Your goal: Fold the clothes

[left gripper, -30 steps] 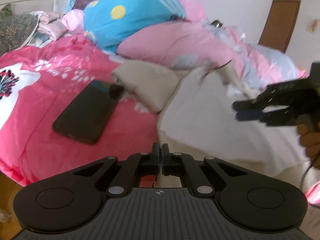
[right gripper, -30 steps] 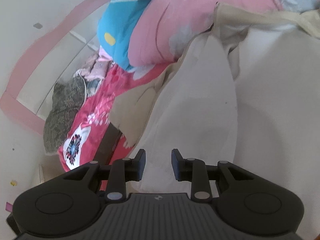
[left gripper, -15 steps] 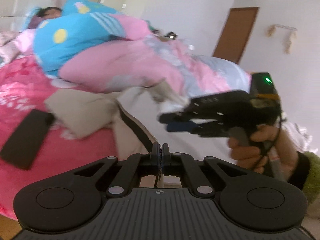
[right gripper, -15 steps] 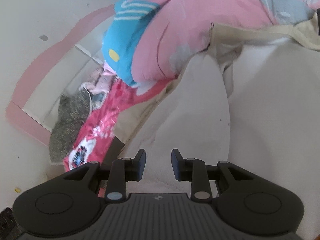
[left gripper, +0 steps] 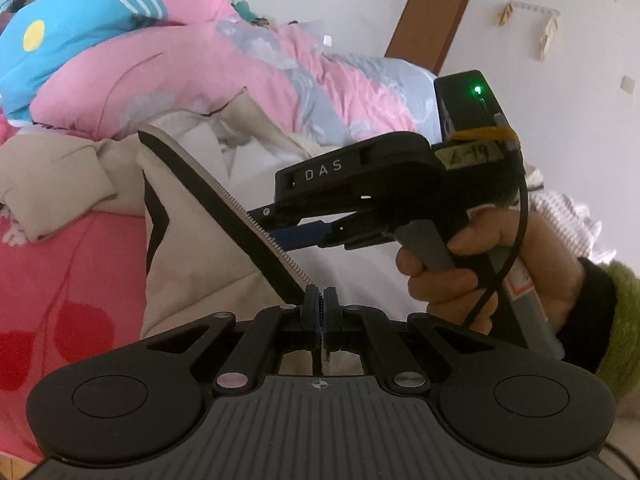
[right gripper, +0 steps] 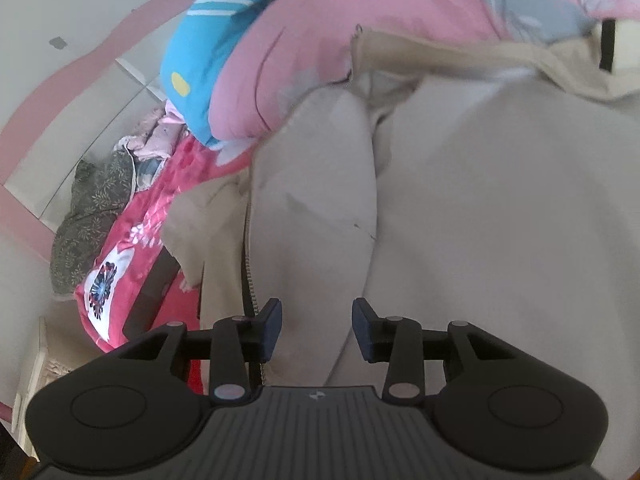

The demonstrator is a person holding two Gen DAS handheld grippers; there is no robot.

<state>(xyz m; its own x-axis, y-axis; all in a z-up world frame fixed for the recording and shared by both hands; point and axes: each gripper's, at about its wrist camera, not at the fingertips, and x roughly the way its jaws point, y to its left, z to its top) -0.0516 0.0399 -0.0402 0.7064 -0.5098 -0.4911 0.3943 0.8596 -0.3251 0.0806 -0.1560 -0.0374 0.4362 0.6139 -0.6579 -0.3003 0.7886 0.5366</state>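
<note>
Beige zip-front jacket, rumpled across pink bedding. Left gripper clamped on its zipper edge. Right gripper opening over fabric, nothing pinched.

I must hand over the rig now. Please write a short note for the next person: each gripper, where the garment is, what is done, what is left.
Left gripper: jaws shut on the zipper edge of the beige jacket, which is pulled taut.
Right gripper: jaws opening, hovering over the jacket; the pads grip nothing.
Jacket: spread on the red floral bedcover, its collar against the pink duvet.
Done: one front edge picked up.
Left: probably a second grip with the right gripper, then the folds; no finished fold is visible.
</note>
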